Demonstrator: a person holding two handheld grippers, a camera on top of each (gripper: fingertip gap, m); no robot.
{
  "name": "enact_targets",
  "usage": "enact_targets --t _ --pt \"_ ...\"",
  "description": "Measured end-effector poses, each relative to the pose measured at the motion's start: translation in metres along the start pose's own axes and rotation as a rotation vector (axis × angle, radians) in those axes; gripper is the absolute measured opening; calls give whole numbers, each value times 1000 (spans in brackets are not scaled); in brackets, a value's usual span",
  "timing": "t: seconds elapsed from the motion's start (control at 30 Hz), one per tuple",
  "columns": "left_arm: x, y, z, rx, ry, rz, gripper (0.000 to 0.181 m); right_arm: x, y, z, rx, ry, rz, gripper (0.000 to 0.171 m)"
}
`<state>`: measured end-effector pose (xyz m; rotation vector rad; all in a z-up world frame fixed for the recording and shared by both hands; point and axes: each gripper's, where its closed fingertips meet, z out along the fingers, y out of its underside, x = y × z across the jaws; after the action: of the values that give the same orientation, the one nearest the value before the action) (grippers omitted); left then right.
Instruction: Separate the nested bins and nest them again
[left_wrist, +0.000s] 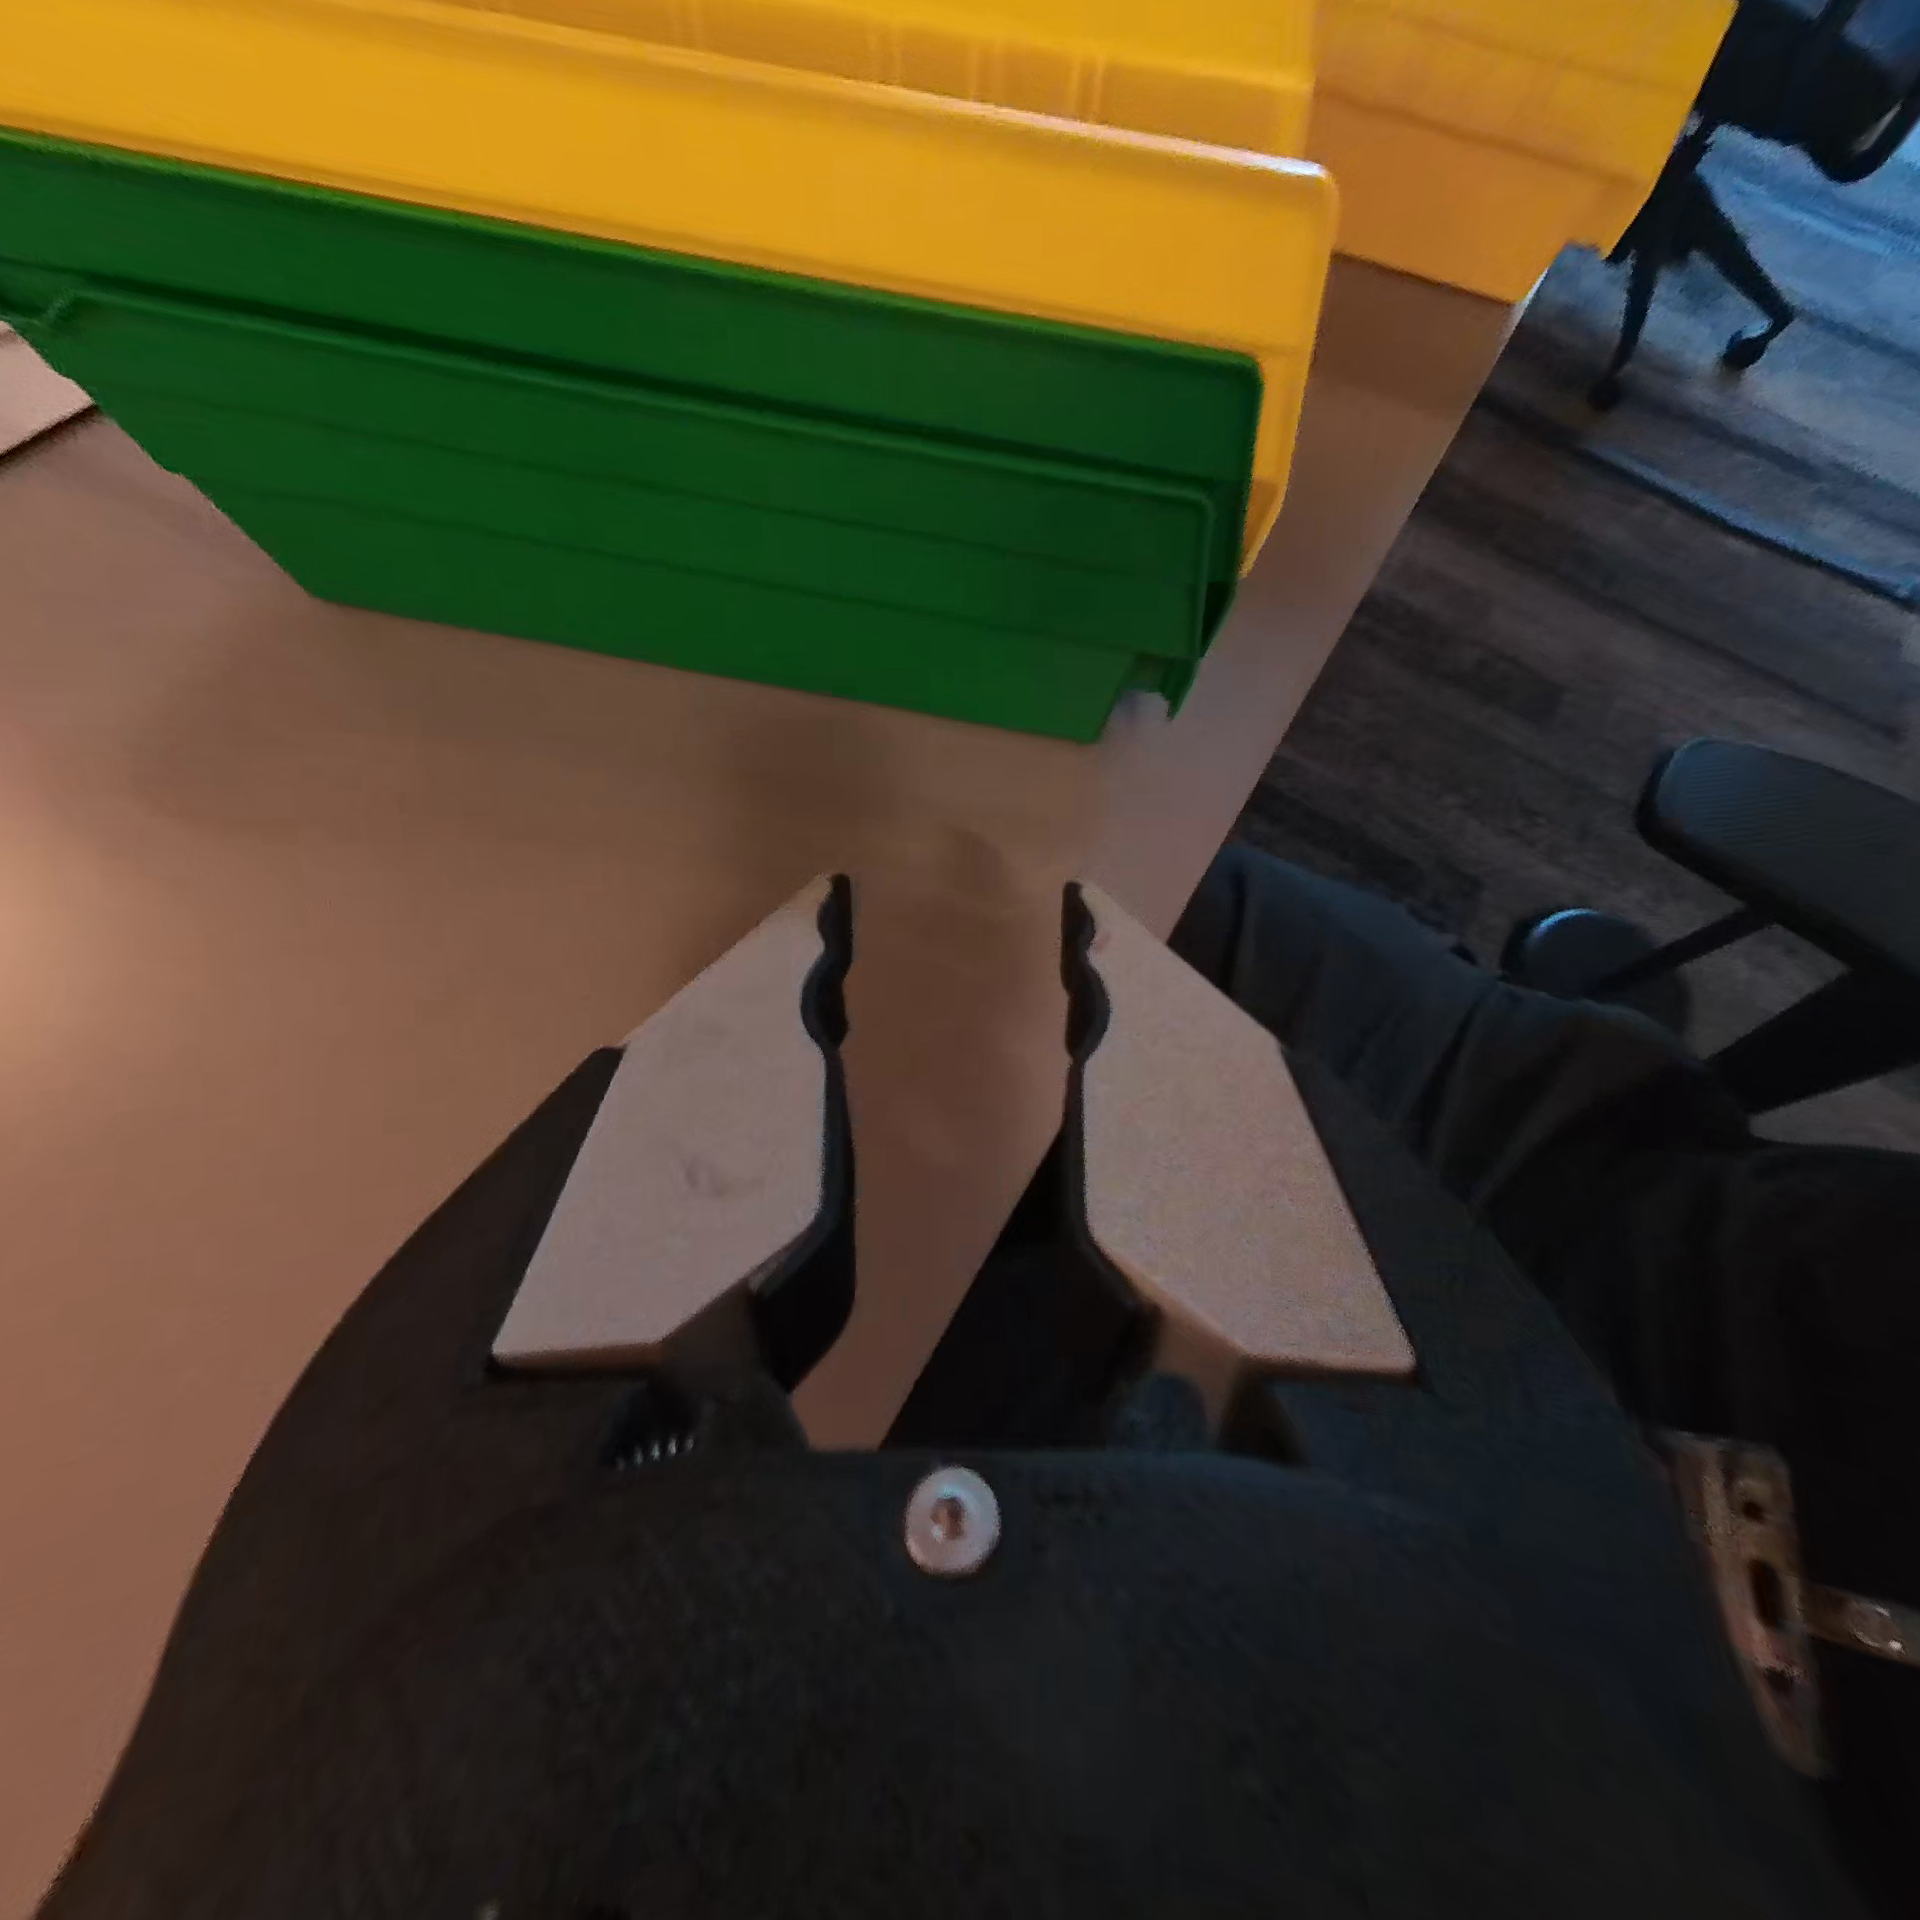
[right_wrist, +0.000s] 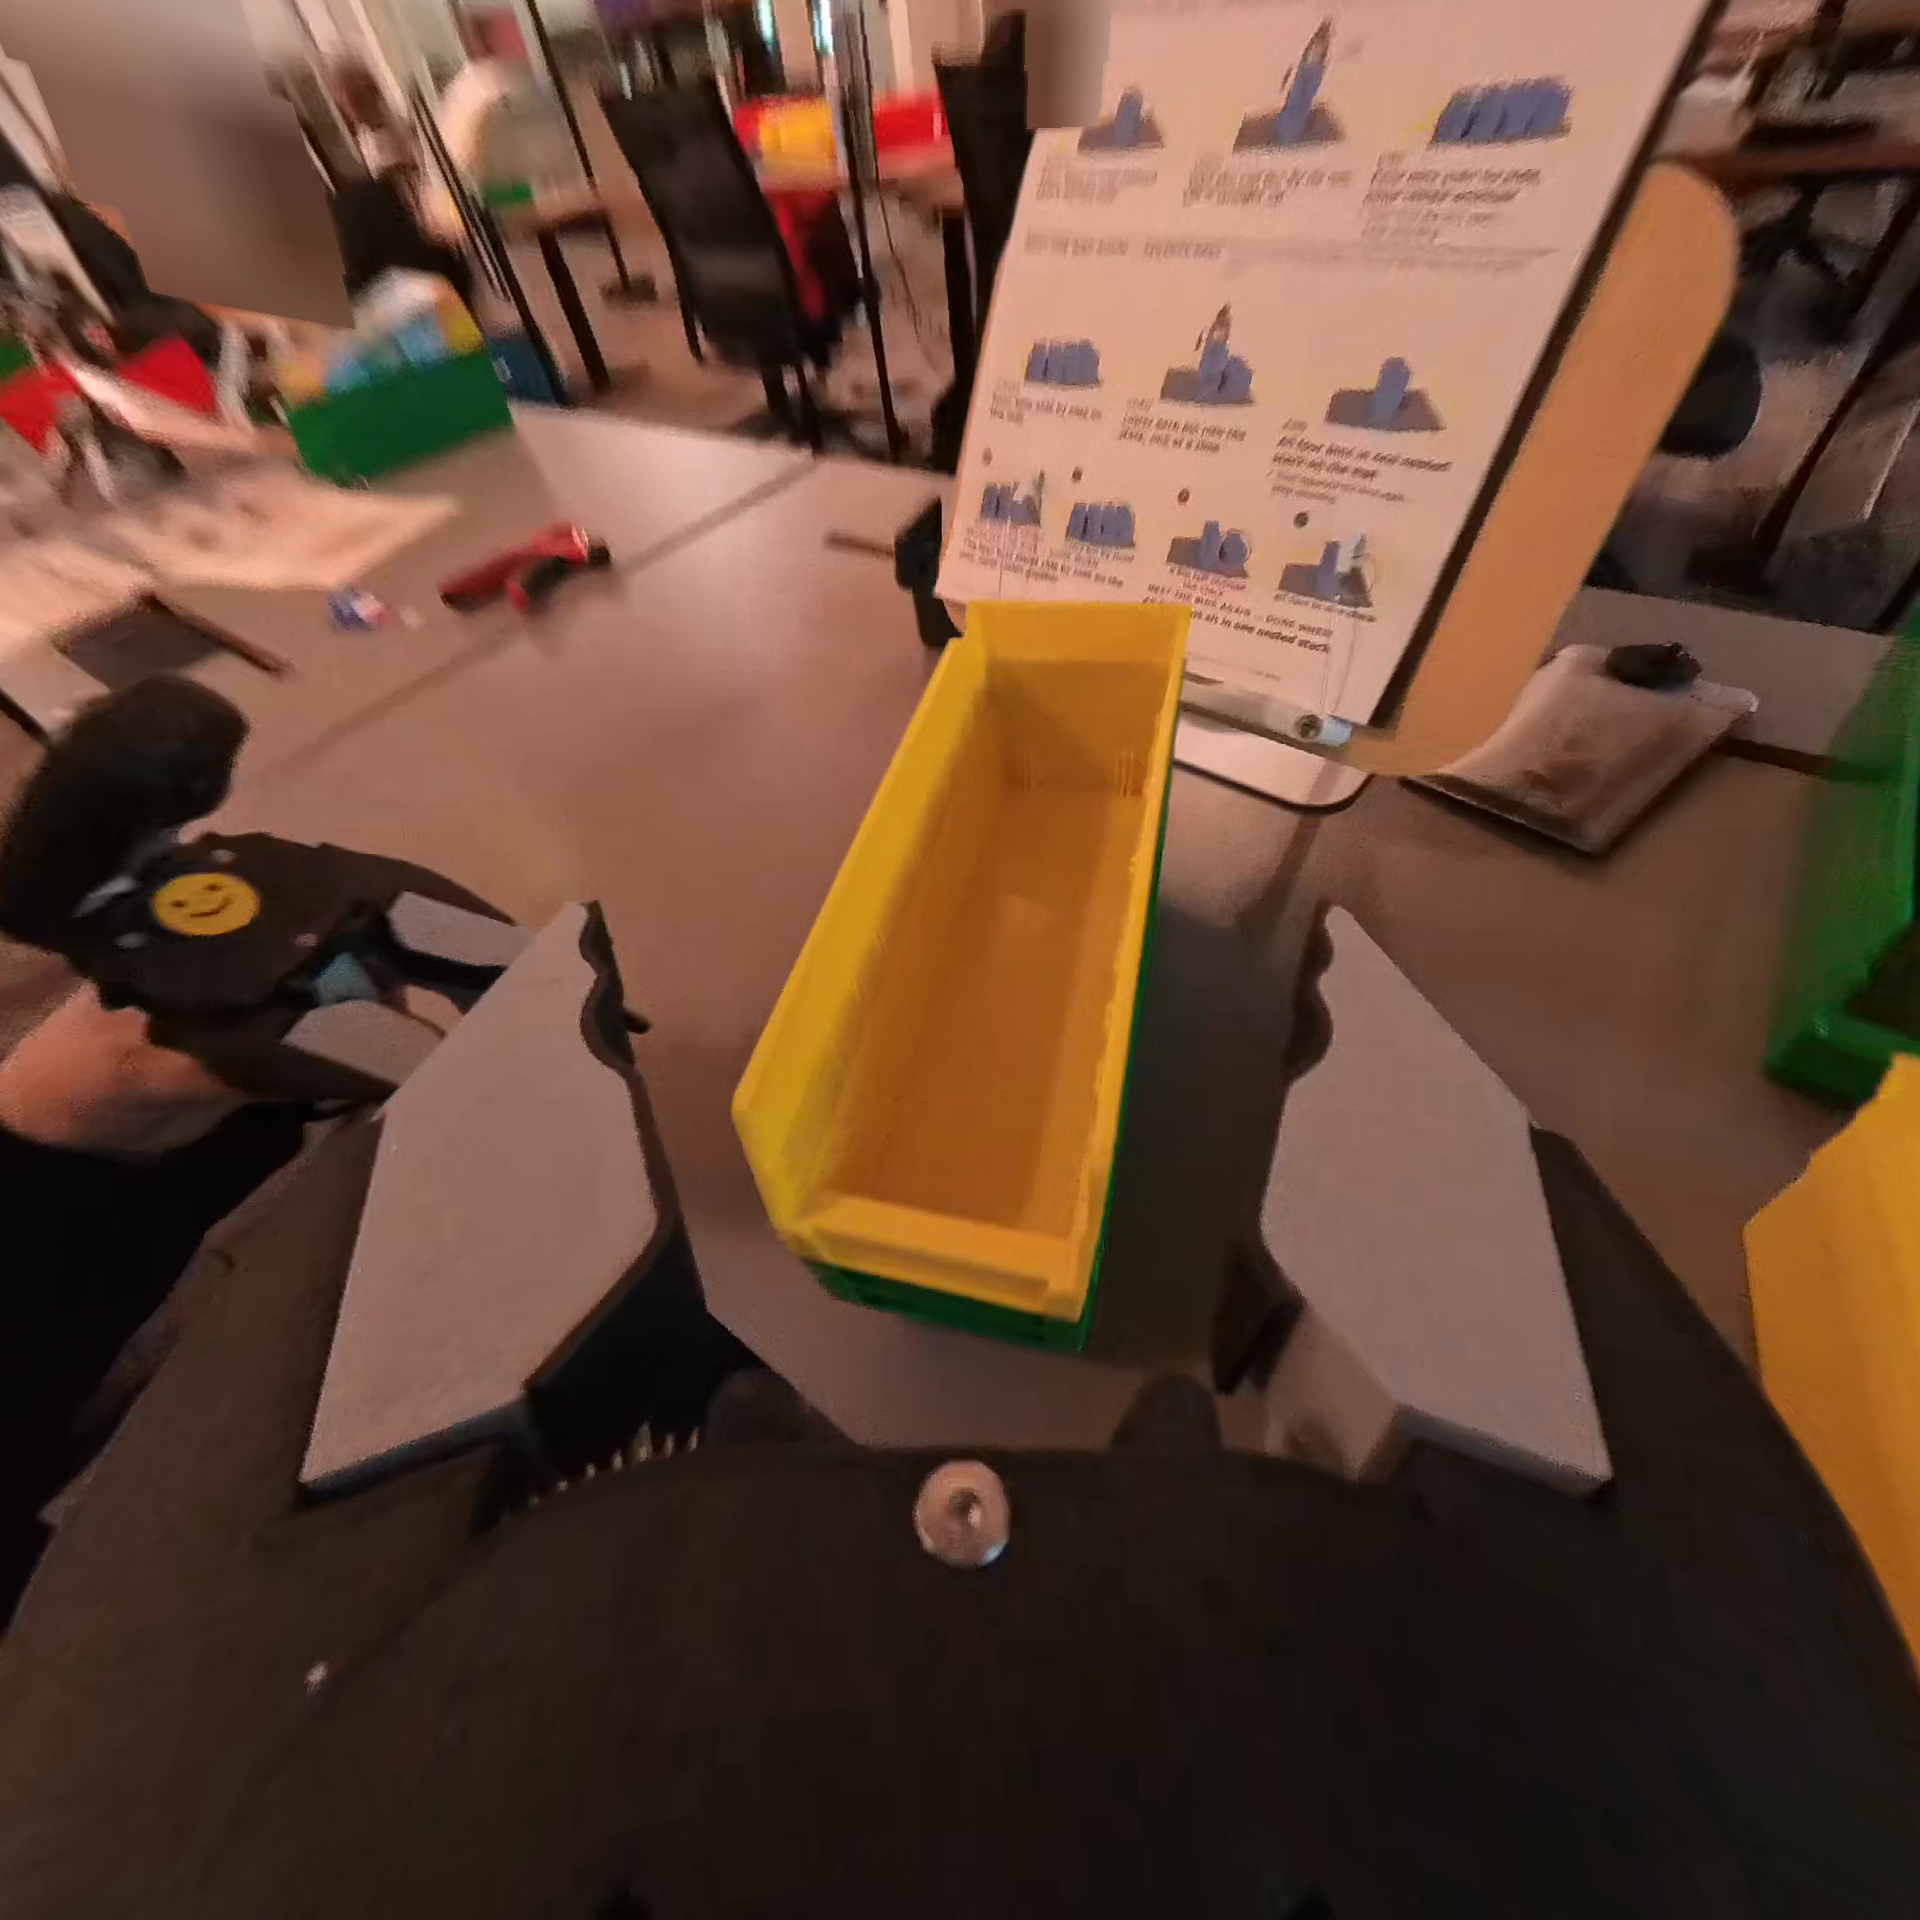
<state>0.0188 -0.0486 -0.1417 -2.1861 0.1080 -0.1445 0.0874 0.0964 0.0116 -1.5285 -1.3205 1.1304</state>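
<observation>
On my left wrist view, the left gripper (left_wrist: 956, 904) hangs over the table (left_wrist: 364, 883) near its right edge, jaws parted with bare tabletop between them, pinching nothing. Ahead of it lies the stack: the green bins (left_wrist: 675, 499) with a yellow bin (left_wrist: 831, 197) nested in them, seen from the side, long axis running left to right across the picture. The stack's left end runs out of frame, so I cannot see its full length, and I count about three green rims but motion blur keeps me from being sure. More yellow (left_wrist: 1475, 125) sits behind at the top, cut off, so I cannot tell what it belongs to. A dark trouser leg (left_wrist: 1455, 1039) and an office chair (left_wrist: 1787, 831) show off the table's right edge. On my right wrist view, the right gripper (right_wrist: 961, 966) is spread wide and holds nothing; the stack stands on the table (right_wrist: 623, 748) between and just beyond its fingers, untouched. Here the yellow bin (right_wrist: 987, 987) opens upward, long axis pointing away from me toward an instruction board (right_wrist: 1247, 343), and only thin green edges (right_wrist: 966, 1314) peek out below its near end and right side. The left gripper (right_wrist: 364, 977) shows at far left, partly hidden behind my own finger. Another green bin (right_wrist: 1860, 914) and a yellow one (right_wrist: 1839, 1351) are clipped by the right edge. The background is too blurred to read.
</observation>
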Motion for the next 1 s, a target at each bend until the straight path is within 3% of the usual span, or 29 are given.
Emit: enact_targets --t 0.17,0.3,0.37,0.4,0.47,0.57,0.63,0.67,0.73,0.77,0.83,0.87,0.9,1.0 --pt "-10 -4 -12 30 -21 -5 38 -21 6 77 -333 -7 -66 122" --pt "-18 -4 -27 62 -22 -31 38 13 27 123 -520 173 -130 121" --pt "-22 -5 -33 78 -29 -33 38 17 42 138 -613 163 -105 102" --pt "-23 -6 -35 87 -25 -36 38 17 47 143 -640 155 -96 104" --pt "-25 -9 -39 103 -21 -43 38 16 48 150 -655 160 -86 108" --pt "-24 -11 -40 111 4 -57 38 10 51 155 -686 138 -91 89" --pt "-21 -12 -38 112 17 -55 38 11 62 156 -757 126 -70 101" --pt "-21 -12 -36 106 15 -51 38 9 67 158 -782 105 -40 97" --pt "-18 -11 -32 98 19 -45 38 0 72 159 -820 20 40 80" --pt "-16 -11 -30 92 21 -41 38 -10 74 160 -837 -59 99 56" --pt "-14 -9 -27 79 20 -31 38 -32 74 159 -858 -214 235 54" --pt "-12 -9 -25 75 19 -27 38 -25 76 158 -884 -172 253 52" --pt "-11 -9 -25 72 19 -24 38 -14 76 156 -888 -104 212 68" --pt "-11 -8 -25 67 15 -17 38 -1 53 150 -802 1 26 78"
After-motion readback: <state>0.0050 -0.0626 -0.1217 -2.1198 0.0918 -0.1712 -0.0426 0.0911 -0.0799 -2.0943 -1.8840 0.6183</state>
